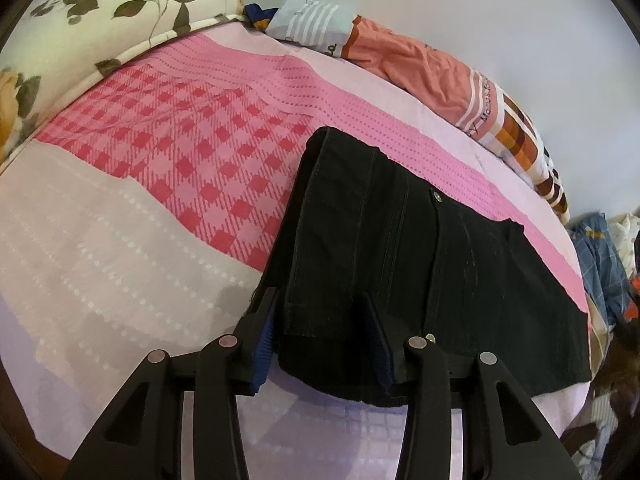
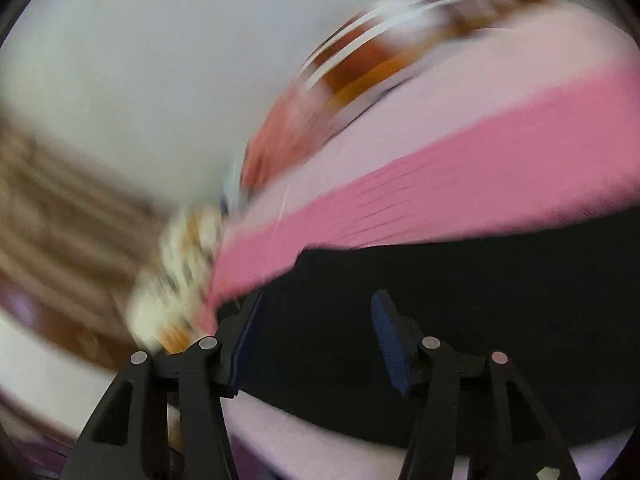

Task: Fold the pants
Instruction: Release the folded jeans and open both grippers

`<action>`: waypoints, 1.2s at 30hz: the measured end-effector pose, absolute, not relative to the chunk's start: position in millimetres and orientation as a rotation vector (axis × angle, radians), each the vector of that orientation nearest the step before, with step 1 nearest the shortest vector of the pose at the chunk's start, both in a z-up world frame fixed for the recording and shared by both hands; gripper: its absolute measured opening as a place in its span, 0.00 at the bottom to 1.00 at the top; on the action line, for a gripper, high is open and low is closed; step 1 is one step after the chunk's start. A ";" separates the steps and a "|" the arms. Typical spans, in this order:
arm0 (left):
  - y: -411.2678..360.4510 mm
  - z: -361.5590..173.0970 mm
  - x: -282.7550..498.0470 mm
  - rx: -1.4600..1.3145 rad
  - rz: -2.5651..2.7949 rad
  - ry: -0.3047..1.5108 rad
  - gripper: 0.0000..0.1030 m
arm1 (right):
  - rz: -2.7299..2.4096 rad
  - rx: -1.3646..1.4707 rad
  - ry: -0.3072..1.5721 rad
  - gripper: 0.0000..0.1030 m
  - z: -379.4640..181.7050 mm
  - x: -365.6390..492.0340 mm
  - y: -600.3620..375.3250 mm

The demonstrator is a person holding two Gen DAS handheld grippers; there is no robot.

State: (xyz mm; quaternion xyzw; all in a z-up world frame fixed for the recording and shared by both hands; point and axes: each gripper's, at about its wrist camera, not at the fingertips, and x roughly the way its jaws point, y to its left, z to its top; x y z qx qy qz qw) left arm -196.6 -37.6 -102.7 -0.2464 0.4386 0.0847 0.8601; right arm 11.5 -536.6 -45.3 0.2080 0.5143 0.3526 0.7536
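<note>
The right wrist view is smeared by motion blur, so the bedding and the brown shapes at its left edge cannot be read; only the black pants (image 2: pixel 460 320) and the pink bedsheet (image 2: pixel 460 168) stand out there. The right gripper (image 2: pixel 316 312) has its jaws spread, with dark cloth lying between and beneath them; whether a pad touches the fabric cannot be told.

In the left wrist view the pants (image 1: pixel 420 248) lie folded on the bed, waistband button up, on the pink checked bedsheet (image 1: pixel 168 152). Their near edge is hidden behind the left gripper (image 1: pixel 324 304), whose jaws stand partly apart around a thick fold of the cloth; a firm pinch cannot be confirmed. A floral pillow (image 1: pixel 92 12) sits at the bed's far left, an orange patterned quilt (image 1: pixel 432 64) along the wall, and a pile of clothes (image 1: pixel 604 264) is cut off at the right.
</note>
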 end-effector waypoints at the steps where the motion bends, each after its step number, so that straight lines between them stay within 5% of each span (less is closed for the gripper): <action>1: -38.1 -102.9 -196.2 -0.512 0.179 0.917 0.43 | 0.816 0.366 1.128 0.50 -48.7 19.4 -507.0; 9: -40.8 -103.4 -195.0 -0.476 0.163 0.908 0.46 | 1.001 -0.004 1.189 0.46 -91.0 74.1 -382.3; 13: -34.0 -111.6 -194.1 -0.484 0.213 0.934 0.68 | 1.017 -0.119 1.209 0.37 -104.2 86.0 -371.5; 25: -29.8 -112.8 -198.1 -0.501 0.212 0.888 0.69 | 1.113 -0.265 1.242 0.11 -121.4 91.5 -344.5; 36: -29.2 -114.1 -196.4 -0.486 0.219 0.883 0.72 | 0.963 -0.243 1.143 0.06 -133.1 101.0 -337.4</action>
